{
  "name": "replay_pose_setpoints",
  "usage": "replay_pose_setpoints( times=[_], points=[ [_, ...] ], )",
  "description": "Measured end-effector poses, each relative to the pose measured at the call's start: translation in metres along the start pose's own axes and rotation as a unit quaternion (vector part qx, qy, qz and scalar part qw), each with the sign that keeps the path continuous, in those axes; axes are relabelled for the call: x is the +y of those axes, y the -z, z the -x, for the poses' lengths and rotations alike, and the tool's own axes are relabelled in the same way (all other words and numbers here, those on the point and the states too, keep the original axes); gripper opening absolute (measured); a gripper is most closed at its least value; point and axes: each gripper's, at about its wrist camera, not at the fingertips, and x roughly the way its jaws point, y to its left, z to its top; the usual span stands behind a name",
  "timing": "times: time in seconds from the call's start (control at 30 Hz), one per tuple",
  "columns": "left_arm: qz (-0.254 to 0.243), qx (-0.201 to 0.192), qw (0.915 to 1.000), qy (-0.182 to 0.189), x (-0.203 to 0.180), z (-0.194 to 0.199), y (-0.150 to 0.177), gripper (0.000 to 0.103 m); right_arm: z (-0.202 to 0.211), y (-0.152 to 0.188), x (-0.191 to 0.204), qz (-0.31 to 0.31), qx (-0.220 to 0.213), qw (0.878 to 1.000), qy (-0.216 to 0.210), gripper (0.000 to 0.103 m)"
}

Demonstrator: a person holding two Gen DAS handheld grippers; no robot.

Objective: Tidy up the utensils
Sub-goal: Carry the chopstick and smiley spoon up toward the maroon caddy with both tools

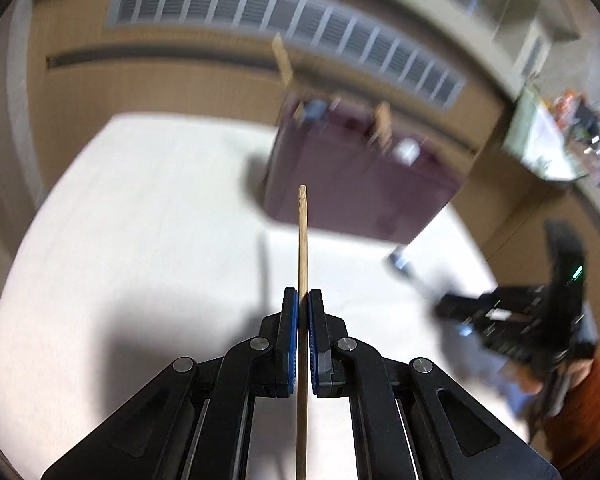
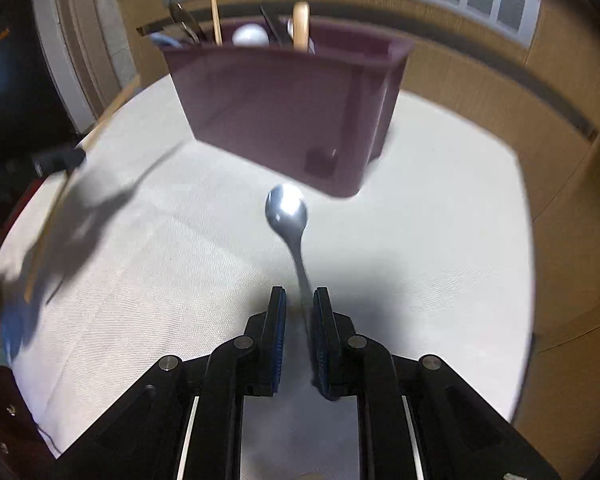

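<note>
Mid-collection. Left gripper (image 1: 303, 312) clamped on 1 wooden chopstick (image 1: 302, 248). Right gripper (image 2: 299, 308) narrowly parted around the metal spoon (image 2: 287, 210) handle, grip unclear. Maroon utensil holder (image 2: 284, 92) far on the white cloth (image 2: 140, 260), partly filled. Next: probably lift both over its rim, drop in.

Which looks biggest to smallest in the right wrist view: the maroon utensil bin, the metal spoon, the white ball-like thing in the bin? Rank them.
1. maroon utensil bin, by far the largest.
2. metal spoon; it lies nearer the camera, so its apparent size is inflated.
3. white ball-like thing, partly hidden behind the bin wall, so its true size is unsure.
</note>
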Motion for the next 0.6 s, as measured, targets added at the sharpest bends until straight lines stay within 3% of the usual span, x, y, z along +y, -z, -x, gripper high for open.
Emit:
replay_pose_setpoints(
  times=[0.2, 0.47, 0.5, 0.57, 0.6],
  points=[
    [-0.023, 0.045, 0.9983, -0.029, -0.008, -0.016, 0.018, 0.005, -0.016, -0.018, 0.008, 0.05, -0.015, 0.999, -0.001, 0.03],
    [-0.028, 0.055, 0.9974, -0.035, -0.014, -0.02, 0.027, 0.005, -0.029, -0.041, 0.011, 0.053, -0.006, 0.999, -0.007, 0.045],
    [-0.029, 0.056, 0.9974, -0.036, -0.014, -0.02, 0.027, 0.005, -0.028, -0.041, 0.013, 0.054, -0.008, 0.998, 0.0, 0.044],
    [-0.032, 0.056, 0.9972, -0.037, -0.015, -0.018, 0.027, 0.005, -0.025, -0.041, 0.013, 0.035, -0.018, 0.999, 0.015, 0.028],
    [-0.033, 0.056, 0.9972, -0.038, -0.015, -0.018, 0.028, 0.005, -0.024, -0.042, 0.013, 0.023, -0.019, 0.999, 0.018, 0.025]
  ],
)
